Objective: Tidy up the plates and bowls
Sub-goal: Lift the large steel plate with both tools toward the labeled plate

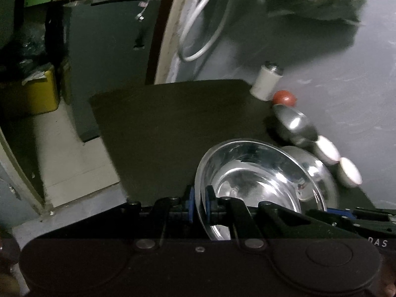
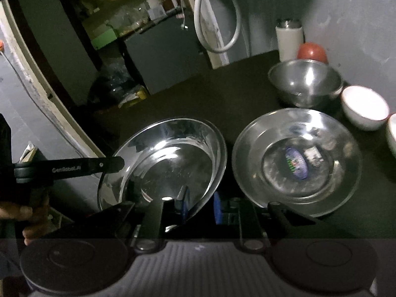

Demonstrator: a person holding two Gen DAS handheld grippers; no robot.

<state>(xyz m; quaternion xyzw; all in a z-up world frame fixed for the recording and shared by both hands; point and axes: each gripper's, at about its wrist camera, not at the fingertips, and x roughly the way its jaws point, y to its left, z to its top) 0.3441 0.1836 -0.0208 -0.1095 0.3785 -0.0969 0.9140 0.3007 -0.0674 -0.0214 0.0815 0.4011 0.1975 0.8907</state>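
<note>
Both grippers grip the same shiny steel plate (image 2: pixel 168 163) by its rim, lifted and tilted above the dark table (image 2: pixel 222 86). My left gripper (image 1: pixel 199 204) is shut on the plate's rim (image 1: pixel 247 170). My right gripper (image 2: pixel 200 204) pinches the opposite rim between its blue pads; the left gripper's arm (image 2: pixel 74 168) shows at the plate's far edge. A second steel plate (image 2: pixel 297 160) with a sticker lies flat to the right. Behind it stands a deep steel bowl (image 2: pixel 307 81) and two white bowls (image 2: pixel 363 110). In the left view these show as the steel bowl (image 1: pixel 294 123) and the white bowls (image 1: pixel 326 149).
A white bottle (image 2: pixel 289 39) and a red round object (image 2: pixel 311 52) stand at the table's far corner by the grey wall. A white hose (image 2: pixel 217 19) hangs behind the table. The table edge drops to the floor on the left, with a yellow bin (image 1: pixel 42 91) below.
</note>
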